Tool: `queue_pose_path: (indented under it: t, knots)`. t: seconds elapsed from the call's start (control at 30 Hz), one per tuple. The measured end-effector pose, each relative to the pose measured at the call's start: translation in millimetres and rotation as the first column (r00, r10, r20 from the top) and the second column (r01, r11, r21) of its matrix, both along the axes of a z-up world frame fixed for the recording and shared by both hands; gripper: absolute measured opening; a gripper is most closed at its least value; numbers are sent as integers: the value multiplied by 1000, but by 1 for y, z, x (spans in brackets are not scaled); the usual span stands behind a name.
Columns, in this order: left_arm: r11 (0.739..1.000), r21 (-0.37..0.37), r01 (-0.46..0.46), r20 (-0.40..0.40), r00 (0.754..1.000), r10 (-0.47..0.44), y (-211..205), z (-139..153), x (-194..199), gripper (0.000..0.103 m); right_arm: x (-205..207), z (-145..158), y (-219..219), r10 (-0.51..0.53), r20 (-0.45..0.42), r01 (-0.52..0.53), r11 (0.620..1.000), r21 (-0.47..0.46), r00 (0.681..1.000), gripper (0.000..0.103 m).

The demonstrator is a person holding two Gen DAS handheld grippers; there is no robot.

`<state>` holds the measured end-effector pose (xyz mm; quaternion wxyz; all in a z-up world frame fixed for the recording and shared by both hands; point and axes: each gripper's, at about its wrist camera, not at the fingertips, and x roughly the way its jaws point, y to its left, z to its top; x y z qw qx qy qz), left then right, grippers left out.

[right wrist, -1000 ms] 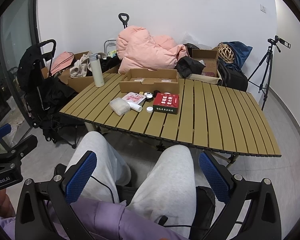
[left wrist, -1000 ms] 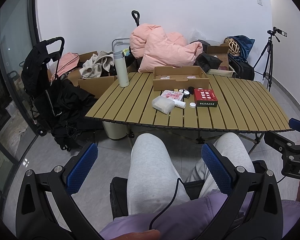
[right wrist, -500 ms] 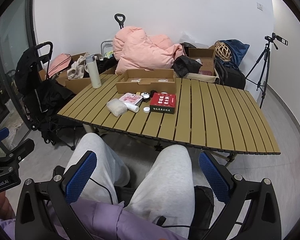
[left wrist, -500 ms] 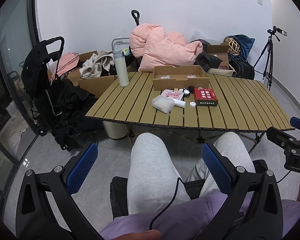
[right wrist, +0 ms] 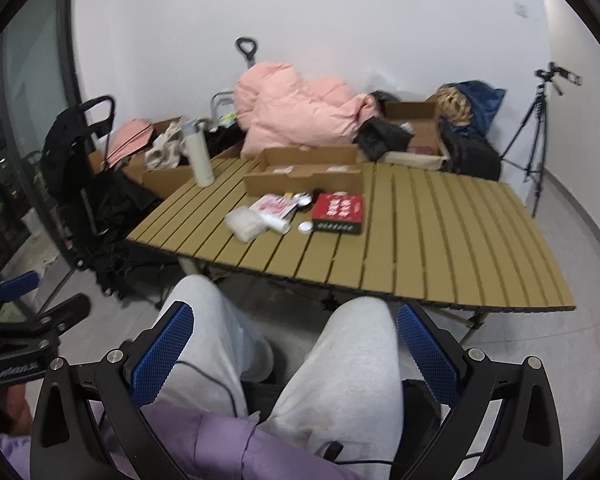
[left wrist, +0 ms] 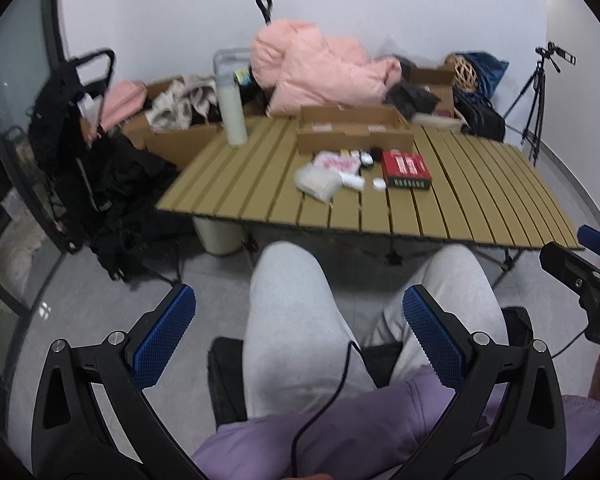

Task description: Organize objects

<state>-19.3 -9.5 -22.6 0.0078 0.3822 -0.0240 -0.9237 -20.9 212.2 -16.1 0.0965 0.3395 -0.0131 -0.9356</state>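
On the slatted wooden table [left wrist: 480,200] [right wrist: 440,248] lie a red box [left wrist: 406,169] [right wrist: 339,214], a clear plastic bag [left wrist: 316,181] [right wrist: 245,222], a pink-and-white packet [left wrist: 336,163] [right wrist: 272,205], a small white tube, a white cap [left wrist: 379,185] [right wrist: 305,227] and an open cardboard box [left wrist: 354,126] [right wrist: 306,170]. My left gripper [left wrist: 296,328] and right gripper [right wrist: 294,340] are open and empty, low over the person's lap, well short of the table.
A white bottle [left wrist: 232,114] [right wrist: 199,152] stands at the table's far left. Behind it lie a pink duvet [left wrist: 320,72], cardboard boxes and bags. A black stroller [left wrist: 80,132] is at the left and a tripod [left wrist: 536,100] at the right. The person's grey-trousered knees [right wrist: 332,360] are below.
Both grippers have moved forward and tilted slightly, so the table looms nearer and the views are blurred. Both stay open and empty.
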Motion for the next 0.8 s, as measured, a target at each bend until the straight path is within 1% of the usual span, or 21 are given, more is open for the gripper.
queue_pose_path:
  t: [0.1, 0.2, 0.23, 0.27, 0.3, 0.4, 0.43, 0.5, 0.6, 0.63, 0.67, 0.7, 0.73, 0.77, 0.8]
  knots:
    - [1000, 13, 8, 9, 1000, -8, -4, -5, -8, 103, -4, -7, -2, 11, -6, -11, 1000, 5, 1000, 103]
    - [1000, 23, -6, -17, 1000, 6, -10, -7, -22, 102, -10, -12, -6, 3, -43, 0, 998, 59, 999, 102]
    - [1000, 23, 5, -7, 1000, -5, -11, -12, -31, 101, -14, -15, -8, 8, -45, -5, 997, 72, 999, 101]
    - [999, 32, 23, 7, 1000, -24, -11, -16, -39, 101, -19, -19, -9, 16, -38, -13, 996, 85, 999, 97]
    - [998, 53, 43, 31, 999, -45, -13, -22, -49, 101, -26, -24, -10, 19, -20, -17, 996, 92, 1000, 94]
    - [995, 90, 43, 107, 993, -53, -19, -42, -77, 99, -50, -41, -5, 6, 35, -8, 998, 69, 999, 94]
    - [995, 81, 53, 123, 990, -62, -20, -48, -87, 99, -62, -47, -1, -11, 54, 8, 998, 61, 998, 94]
    - [998, 32, 48, 141, 989, -52, -20, -54, -105, 99, -79, -52, 5, -22, 64, 19, 999, 45, 998, 94]
    - [999, -26, 34, 98, 995, -32, -18, -58, -137, 101, -107, -61, 15, -10, 71, 10, 1000, 0, 997, 96]
    - [999, -30, 40, 100, 994, -37, -15, -61, -151, 99, -118, -67, 17, -5, 97, 5, 1000, -6, 995, 96]
    - [997, -10, 71, 119, 990, -70, -11, -65, -166, 97, -135, -76, 19, 1, 167, 2, 1000, -16, 986, 96]
    - [994, 15, 105, 132, 986, -106, -8, -66, -176, 92, -148, -83, 22, 13, 222, -2, 999, -48, 975, 96]
    - [991, 39, 131, 138, 981, -135, -4, -69, -190, 89, -161, -91, 28, 22, 258, 3, 996, -94, 966, 96]
    - [989, 54, 136, 137, 980, -142, 2, -72, -206, 89, -176, -98, 34, 3, 280, 30, 993, -113, 960, 96]
    - [989, 65, 133, 129, 982, -141, 8, -75, -222, 89, -189, -103, 39, -24, 284, 55, 993, -101, 958, 96]
